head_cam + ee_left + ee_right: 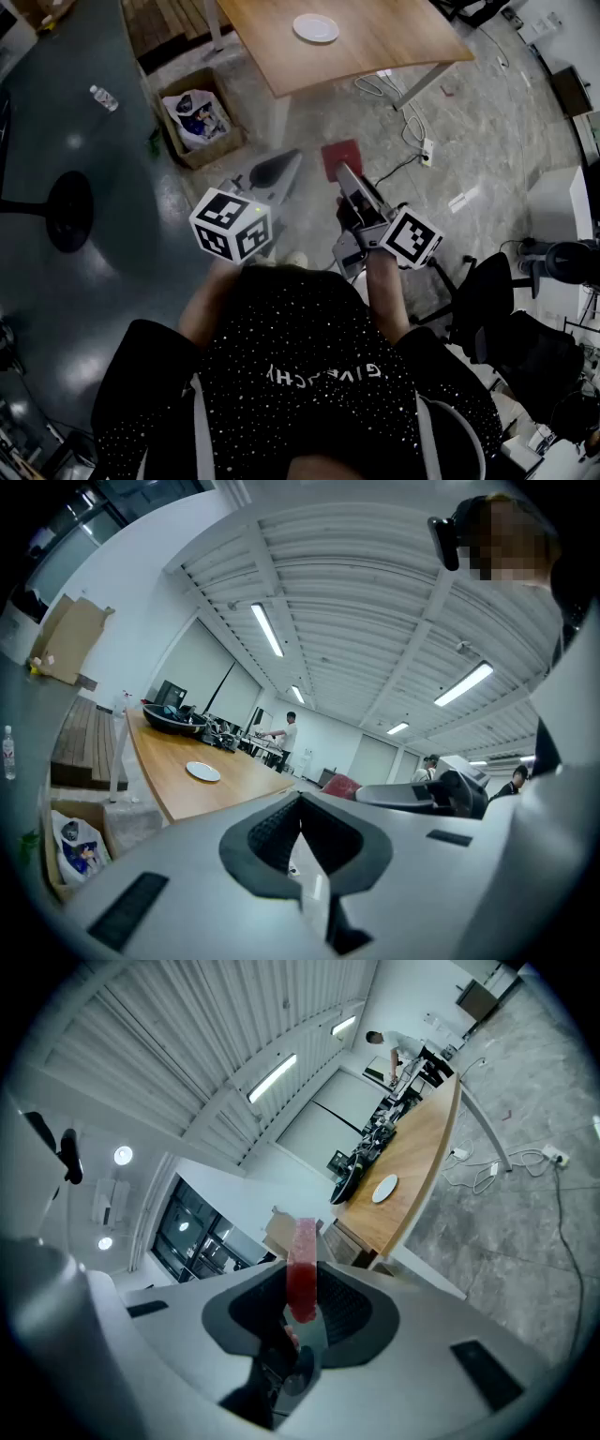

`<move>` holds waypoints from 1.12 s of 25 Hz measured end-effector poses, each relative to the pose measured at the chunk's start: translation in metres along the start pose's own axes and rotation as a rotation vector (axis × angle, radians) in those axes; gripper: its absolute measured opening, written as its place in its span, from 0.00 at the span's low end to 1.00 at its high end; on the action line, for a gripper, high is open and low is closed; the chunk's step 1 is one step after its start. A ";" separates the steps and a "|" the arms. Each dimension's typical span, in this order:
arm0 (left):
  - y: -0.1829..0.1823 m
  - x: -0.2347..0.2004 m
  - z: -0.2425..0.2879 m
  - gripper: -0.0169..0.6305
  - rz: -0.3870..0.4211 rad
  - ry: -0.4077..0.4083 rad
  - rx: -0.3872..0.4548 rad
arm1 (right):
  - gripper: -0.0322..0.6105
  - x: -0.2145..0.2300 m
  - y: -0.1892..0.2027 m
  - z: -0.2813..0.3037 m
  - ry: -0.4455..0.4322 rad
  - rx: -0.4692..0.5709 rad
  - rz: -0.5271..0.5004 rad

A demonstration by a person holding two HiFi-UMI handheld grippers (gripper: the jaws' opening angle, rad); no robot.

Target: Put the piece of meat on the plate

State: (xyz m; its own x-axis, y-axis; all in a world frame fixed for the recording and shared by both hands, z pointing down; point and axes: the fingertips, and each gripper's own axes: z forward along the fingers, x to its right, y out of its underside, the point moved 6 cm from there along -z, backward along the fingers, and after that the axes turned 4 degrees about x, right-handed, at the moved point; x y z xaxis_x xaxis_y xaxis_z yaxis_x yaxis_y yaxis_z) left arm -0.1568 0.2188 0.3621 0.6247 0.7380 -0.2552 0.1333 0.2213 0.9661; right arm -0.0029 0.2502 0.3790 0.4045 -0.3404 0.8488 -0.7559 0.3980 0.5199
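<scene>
A flat red piece of meat (340,157) stands upright between the jaws of my right gripper (347,176), which is shut on it, held in the air above the floor. In the right gripper view the meat (302,1267) sticks up past the pads. The white plate (316,28) lies empty on the wooden table (394,42), well ahead of both grippers; the plate (202,772) shows small in the left gripper view, and the plate (385,1188) also shows in the right one. My left gripper (269,173) is raised beside the right, shut with nothing in it.
An open cardboard box (199,117) of rubbish stands on the floor left of the table leg. A water bottle (103,97) lies further left. Cables and a power strip (424,150) run under the table's right side. A black office chair (511,328) is at my right.
</scene>
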 end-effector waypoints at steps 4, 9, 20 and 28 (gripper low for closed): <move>-0.003 0.002 -0.005 0.04 0.016 0.007 0.004 | 0.21 -0.003 0.001 -0.005 -0.003 0.013 -0.020; -0.008 -0.005 -0.012 0.04 0.031 0.036 0.002 | 0.21 -0.010 0.007 0.003 -0.005 0.036 -0.027; -0.003 -0.013 -0.019 0.04 0.008 0.036 -0.013 | 0.21 -0.009 0.018 0.005 0.023 0.019 -0.019; -0.005 -0.030 -0.002 0.04 -0.003 0.035 -0.011 | 0.21 0.003 0.005 0.024 0.022 0.022 -0.011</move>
State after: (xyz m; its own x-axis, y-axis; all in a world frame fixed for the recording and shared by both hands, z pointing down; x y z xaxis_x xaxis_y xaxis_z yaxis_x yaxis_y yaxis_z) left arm -0.1774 0.1969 0.3645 0.5968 0.7593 -0.2595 0.1263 0.2305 0.9648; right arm -0.0179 0.2312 0.3820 0.4242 -0.3261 0.8448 -0.7620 0.3754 0.5276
